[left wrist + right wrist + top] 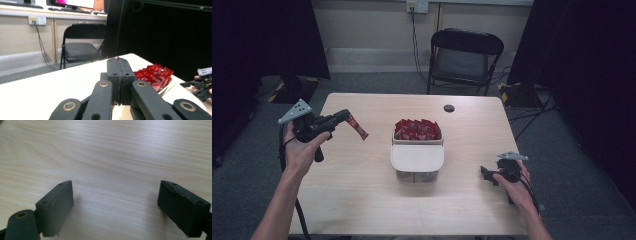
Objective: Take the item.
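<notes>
The left gripper (pixel 348 118) pinches a red packet (pixel 357 127) above the table (pixel 362 200), left of the box (pixel 417 162) holding what look like more packets. The right gripper (pixel 488 175) rests spread wide.

Your high view was dim overall, with the table (pixel 362 200) the brightest patch and both upper corners lost in near black. Light fell from above: the box (pixel 417 161) threw a soft shadow toward you, and your right gripper (pixel 490 176) left a small dark patch just under itself. That view was soft and grainy, and the table edges bowed slightly. In your left gripper view the shut jaws were sharp close up, the packets (pixel 155 75) beyond them looked smeared, and the right half was black with no detail. In your right gripper view the table (pixel 112 157) carried a pale glare band ahead of the jaws, with faint shadows beside each.
</notes>
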Tool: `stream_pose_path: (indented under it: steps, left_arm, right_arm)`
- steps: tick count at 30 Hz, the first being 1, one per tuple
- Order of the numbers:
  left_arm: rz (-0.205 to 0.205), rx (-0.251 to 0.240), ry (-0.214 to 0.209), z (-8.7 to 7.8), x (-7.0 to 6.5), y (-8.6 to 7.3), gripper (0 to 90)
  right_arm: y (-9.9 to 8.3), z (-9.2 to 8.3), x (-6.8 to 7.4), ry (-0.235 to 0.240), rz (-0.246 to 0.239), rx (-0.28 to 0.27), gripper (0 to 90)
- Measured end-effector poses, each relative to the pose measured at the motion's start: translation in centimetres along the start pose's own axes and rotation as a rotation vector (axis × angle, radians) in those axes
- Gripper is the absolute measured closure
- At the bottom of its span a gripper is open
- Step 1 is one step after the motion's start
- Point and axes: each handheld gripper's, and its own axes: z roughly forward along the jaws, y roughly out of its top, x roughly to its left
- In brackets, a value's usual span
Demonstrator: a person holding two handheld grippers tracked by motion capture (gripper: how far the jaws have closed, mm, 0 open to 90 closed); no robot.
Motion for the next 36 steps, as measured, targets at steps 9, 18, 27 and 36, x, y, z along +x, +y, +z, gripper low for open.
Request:
stream_pose_path:
  steps: [9, 18, 27, 36]
  left_arm:
    - [0.007, 0.051, 0.017, 1.2, 0.4, -1.7, 89.6]
    - [-0.005, 0.09, 0.014, 2.1, 1.0, -3.2, 89.6]
    - [0.025, 0.133, 0.031, 3.9, 0.8, -4.8, 89.5]
    - [0.022, 0.185, 0.004, 5.2, 0.6, -6.4, 89.3]
  right_arm:
    - [0.0, 0.0, 0.0, 0.0, 0.0, 0.0, 12.7]
    - [0.0, 0.0, 0.0, 0.0, 0.0, 0.0, 12.7]
    - [0.0, 0.0, 0.0, 0.0, 0.0, 0.0, 12.7]
    - [0.0, 0.0, 0.0, 0.0, 0.0, 0.0, 12.8]
